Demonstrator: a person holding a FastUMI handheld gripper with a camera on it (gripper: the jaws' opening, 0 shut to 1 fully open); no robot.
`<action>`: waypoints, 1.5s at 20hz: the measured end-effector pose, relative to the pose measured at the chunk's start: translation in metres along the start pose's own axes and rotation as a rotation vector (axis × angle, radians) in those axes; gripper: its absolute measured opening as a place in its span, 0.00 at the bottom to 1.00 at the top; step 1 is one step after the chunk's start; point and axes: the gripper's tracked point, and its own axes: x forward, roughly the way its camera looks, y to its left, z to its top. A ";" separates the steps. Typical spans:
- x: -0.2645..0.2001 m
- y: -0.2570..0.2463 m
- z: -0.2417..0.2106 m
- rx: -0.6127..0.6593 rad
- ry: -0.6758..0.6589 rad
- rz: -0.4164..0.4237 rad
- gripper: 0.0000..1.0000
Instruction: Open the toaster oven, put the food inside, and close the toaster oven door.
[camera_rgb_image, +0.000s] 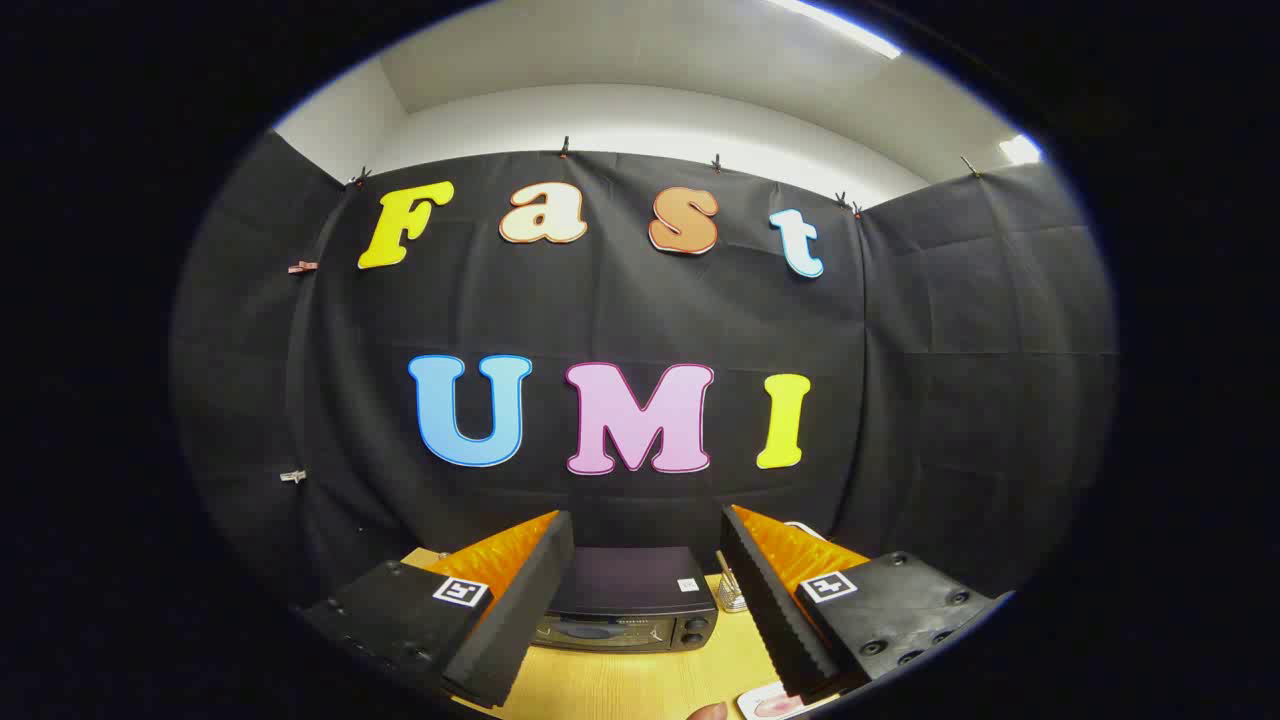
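Note:
A dark toaster oven (632, 605) stands on the wooden table (640, 680), seen from above and in front, with its door closed. My gripper (645, 615) hovers high above the table, open, and the oven shows in the gap between its fingers, well beyond them. Just below the right finger (775, 615), a white plate (765, 703) holds a pinkish piece of food (778, 706). Nothing is held between the fingers.
A small metal wire object (730, 592) stands just right of the oven. A rounded pinkish thing (708, 712), perhaps a fingertip, shows at the table's near edge. Black cloth walls close the booth behind and at both sides.

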 end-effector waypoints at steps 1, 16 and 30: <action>0.000 0.000 -0.002 -0.001 0.003 0.001 0.97; 0.004 0.017 -0.018 0.003 0.053 0.017 0.97; 0.046 0.072 -0.109 0.065 0.222 0.091 0.97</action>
